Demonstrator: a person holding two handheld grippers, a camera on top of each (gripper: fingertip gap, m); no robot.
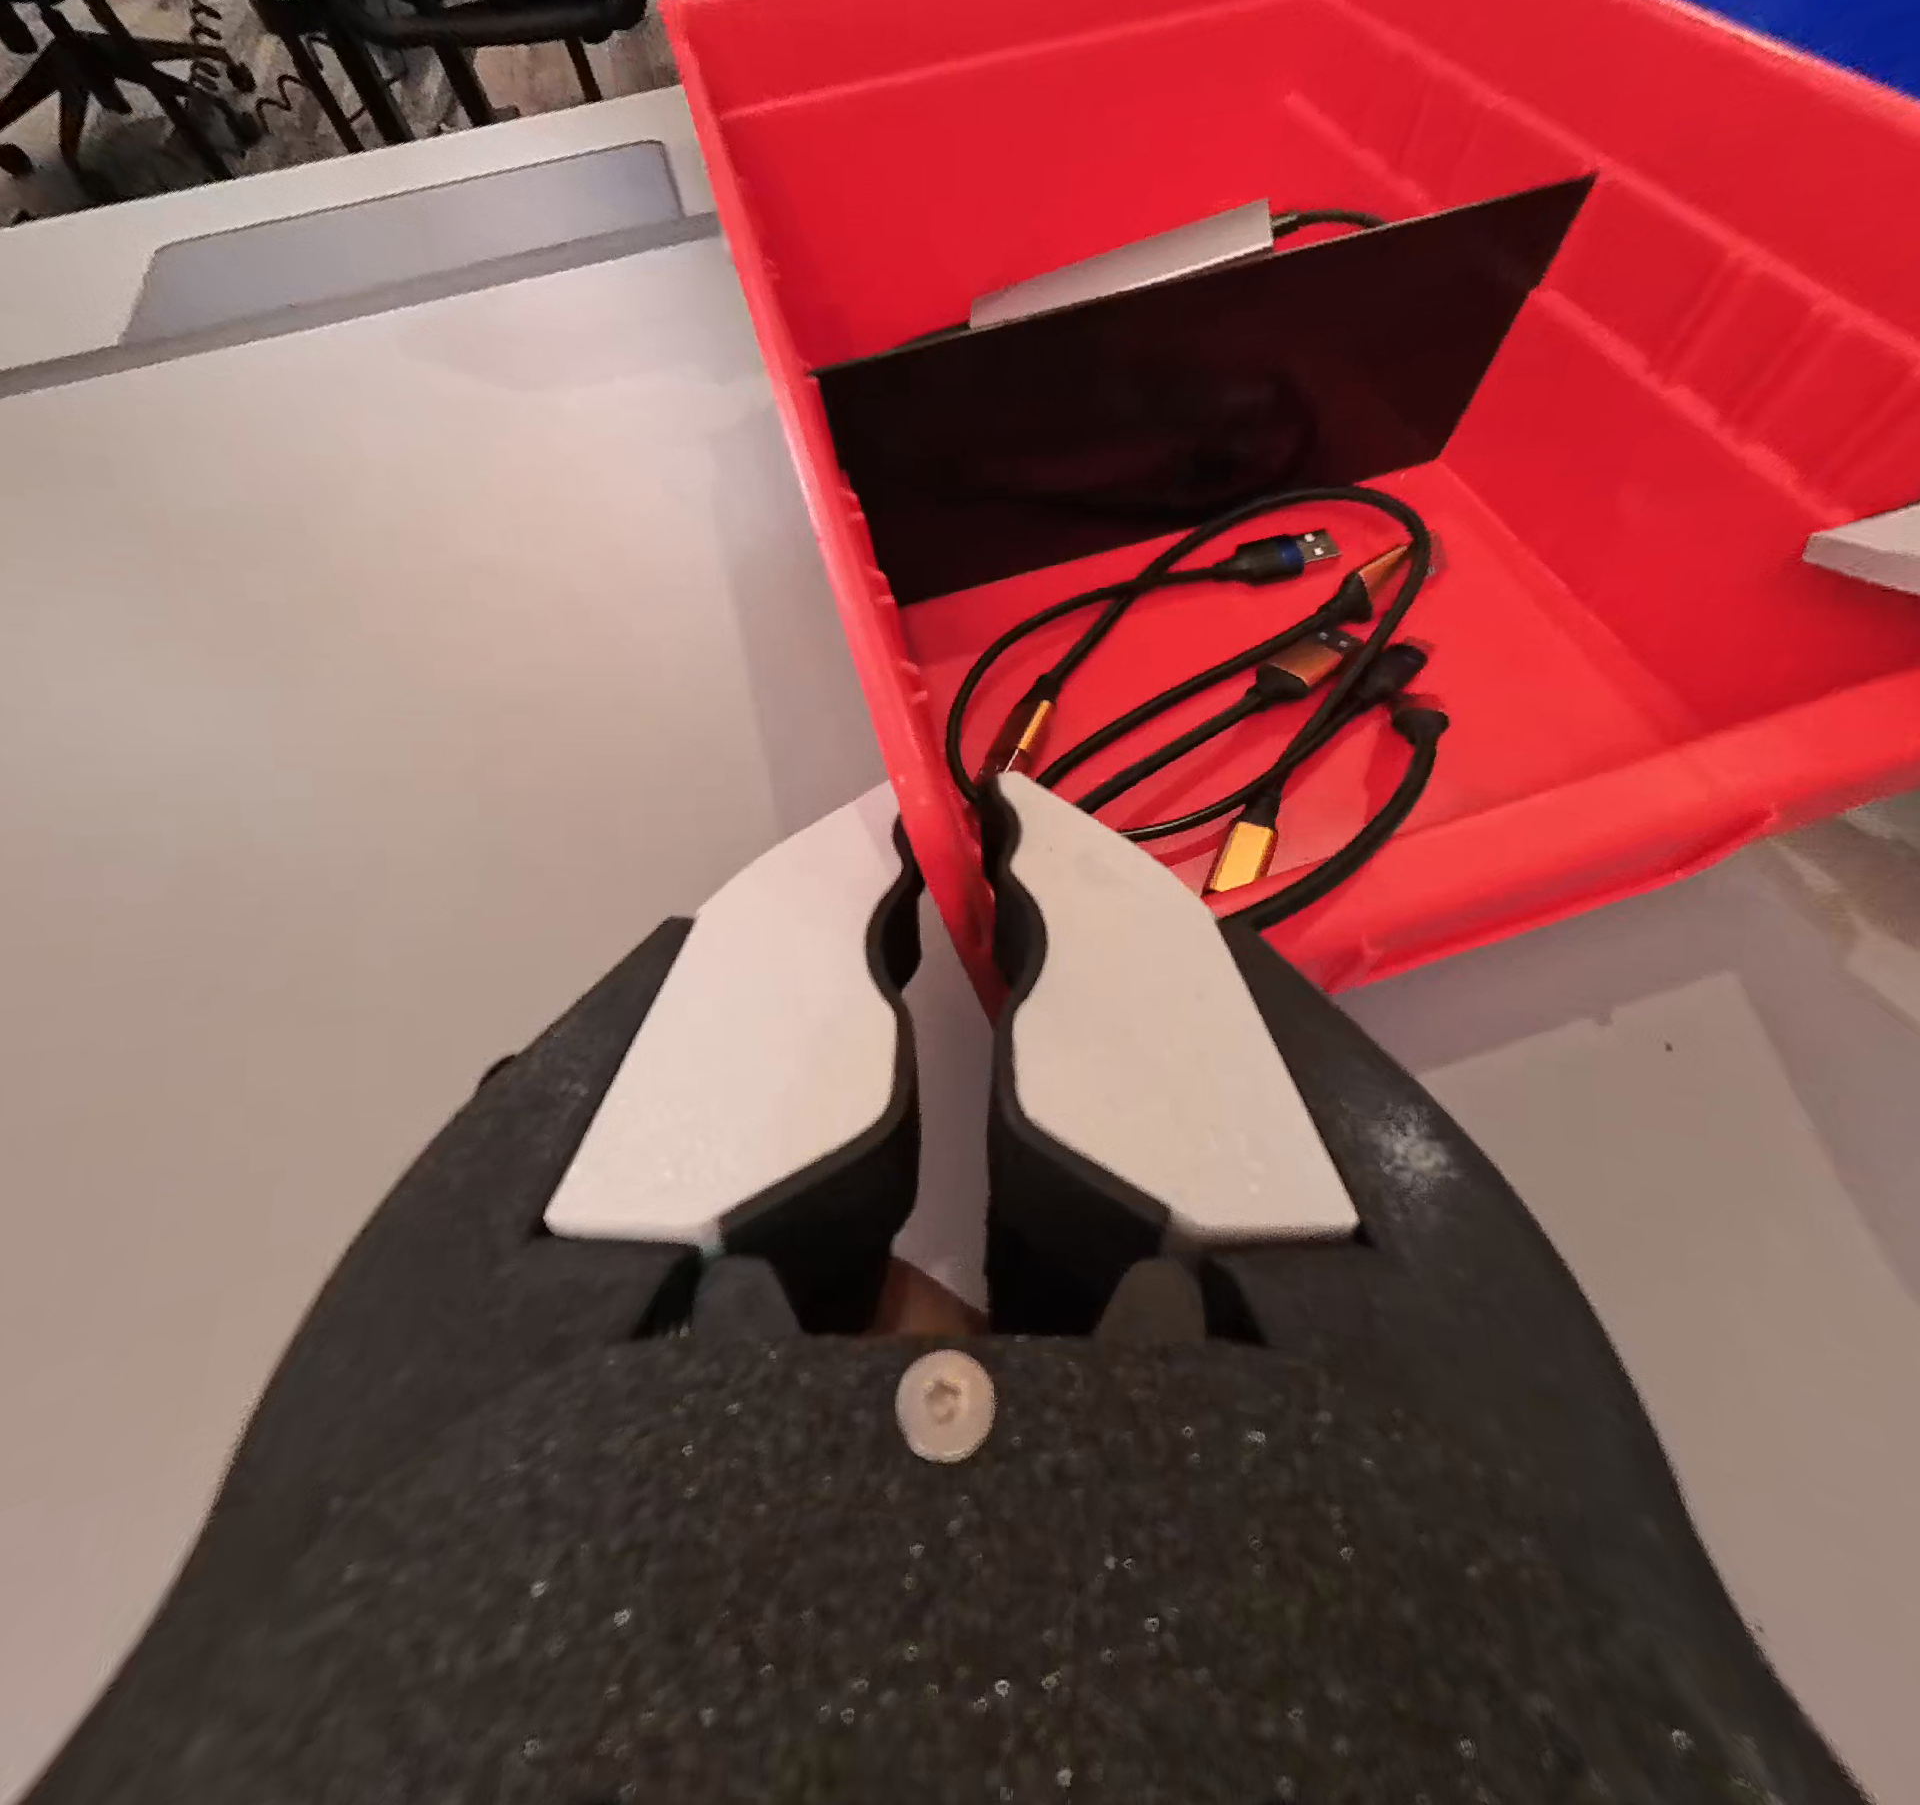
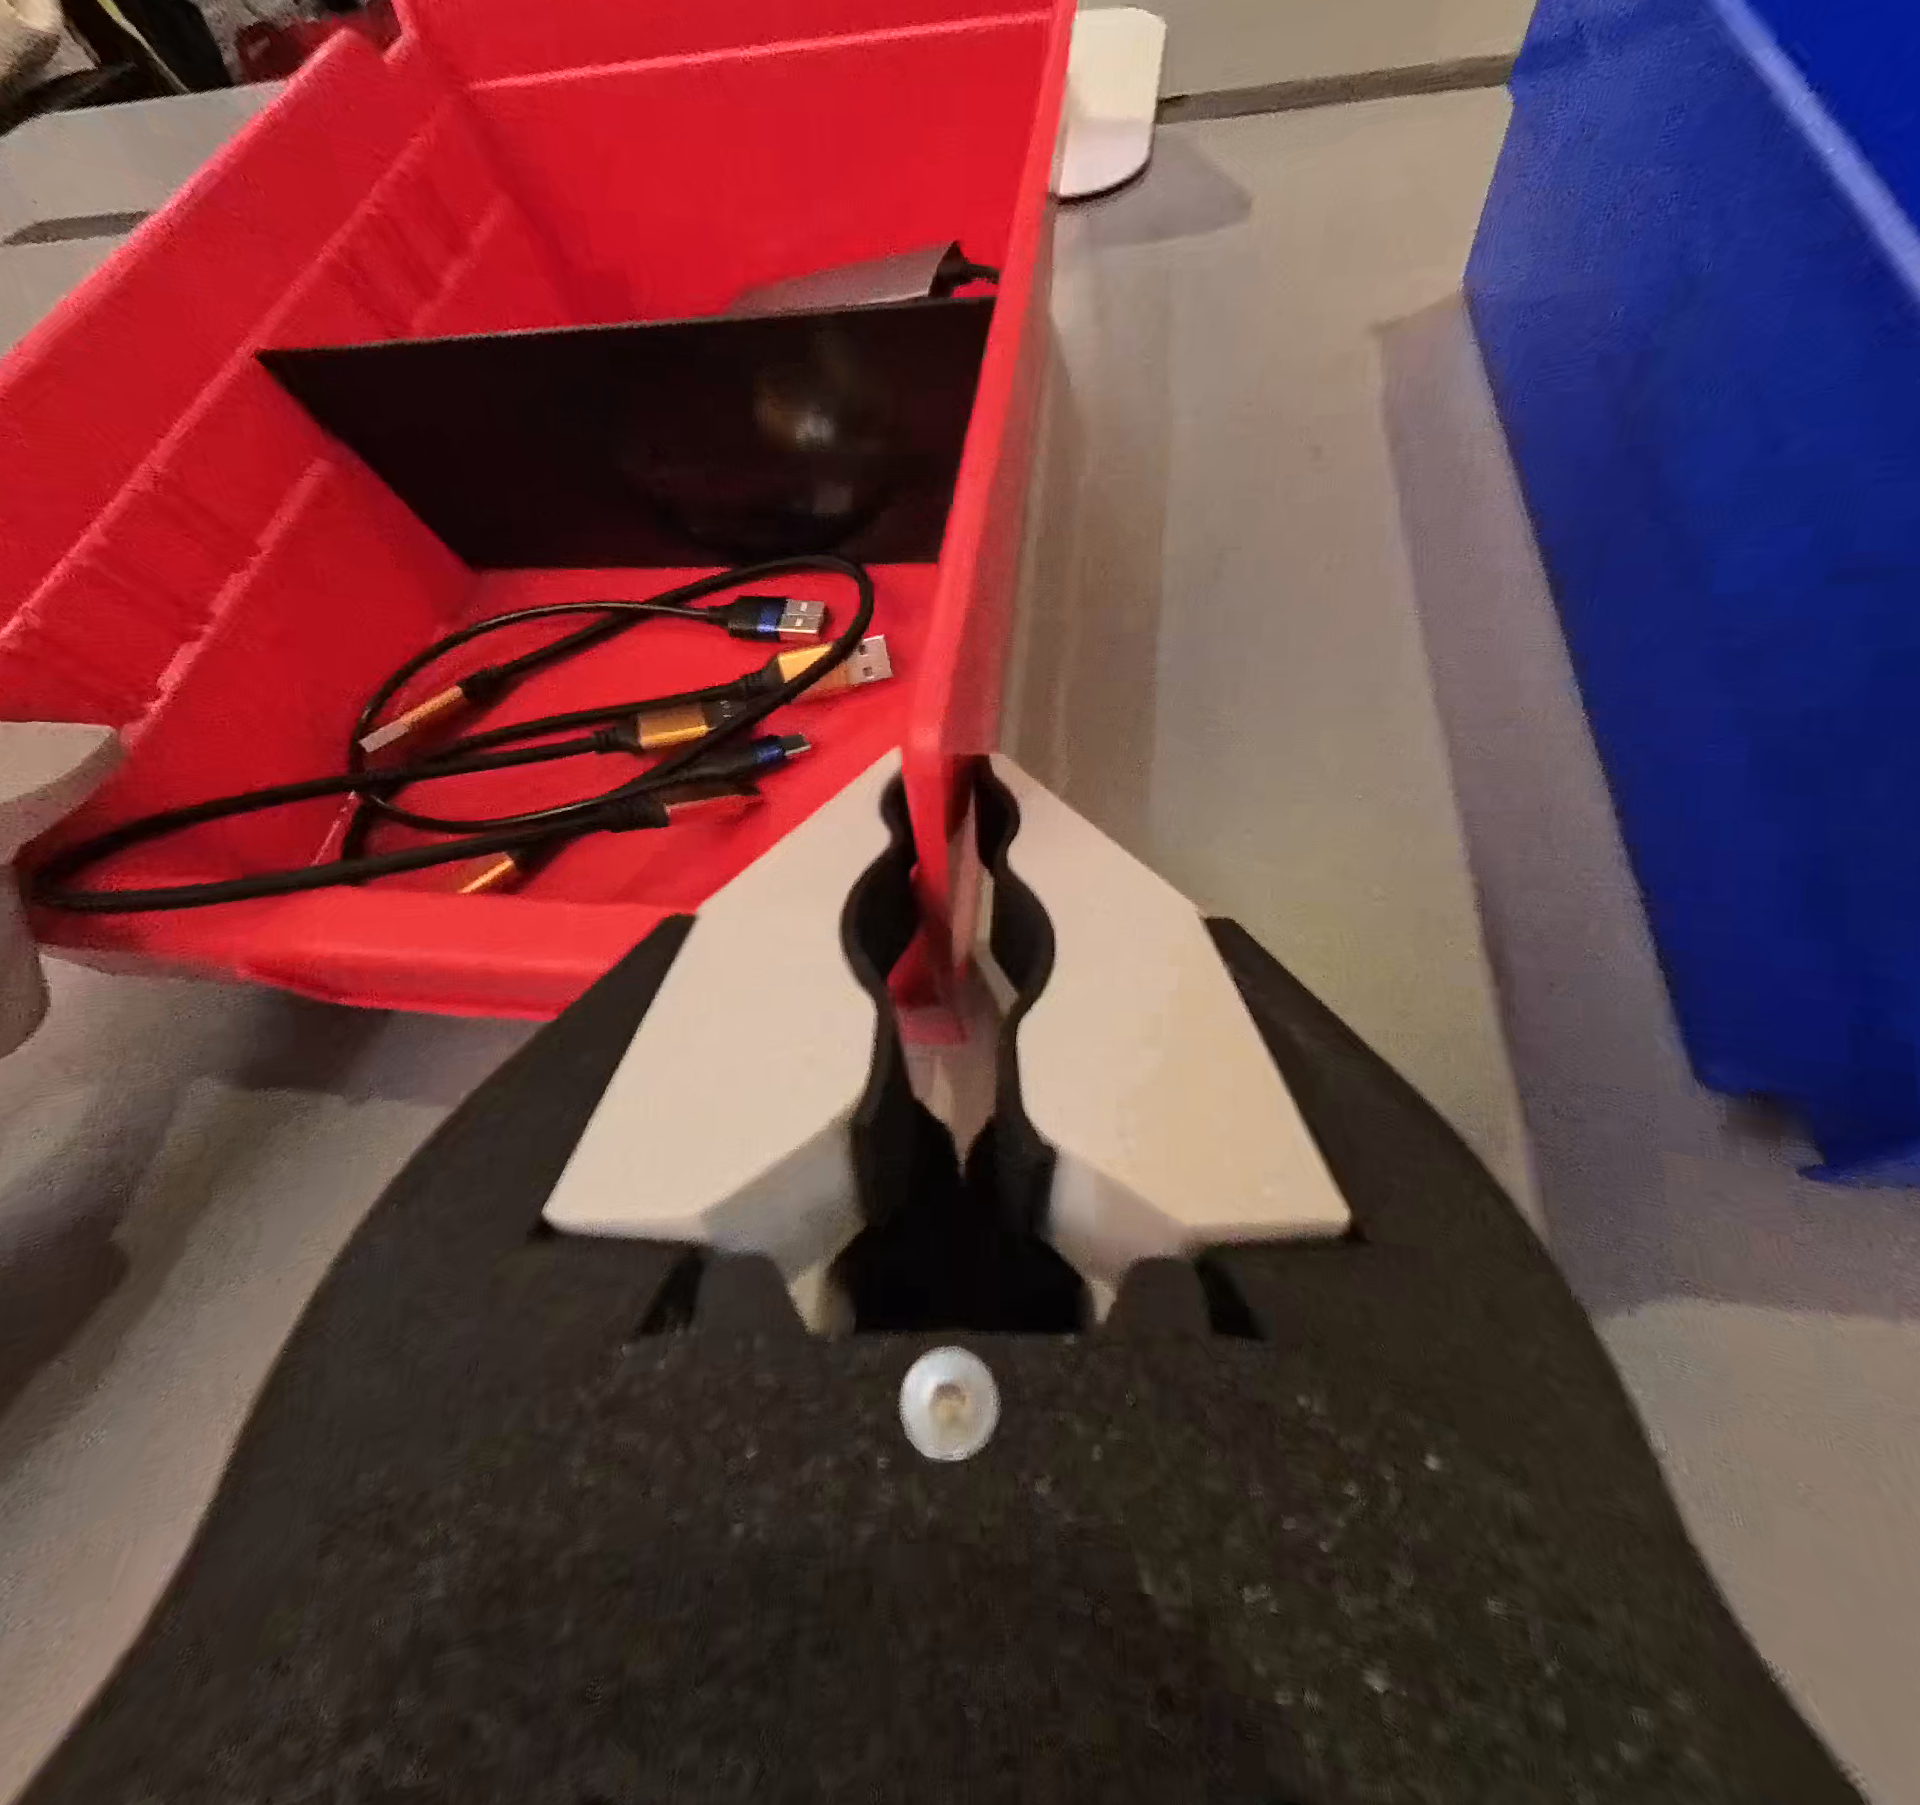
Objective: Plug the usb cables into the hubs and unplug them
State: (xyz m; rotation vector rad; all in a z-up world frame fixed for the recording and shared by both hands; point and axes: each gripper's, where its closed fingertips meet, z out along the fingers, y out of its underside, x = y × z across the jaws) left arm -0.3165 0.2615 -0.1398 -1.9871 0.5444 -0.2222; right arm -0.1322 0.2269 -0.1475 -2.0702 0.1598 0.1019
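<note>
USB cables (image 1: 1226,695) lie tangled in the near compartment of a red bin (image 1: 1143,124), just ahead and to the right of the left hand-held gripper (image 1: 951,810). That gripper straddles the bin's left side wall, one finger outside, one inside, pinching the wall. The right hand-held gripper (image 2: 940,779) likewise pinches the bin's right side wall near the front corner, with the cables (image 2: 582,727) ahead to its left. A black divider (image 2: 644,436) stands across the bin beyond the cables, and a grey hub (image 1: 1127,264) with a black lead rests behind it in the far compartment. The bin sits on a grey counter (image 1: 364,664). A blue bin (image 2: 1725,508) stands to the right of the right hand-held gripper.
</note>
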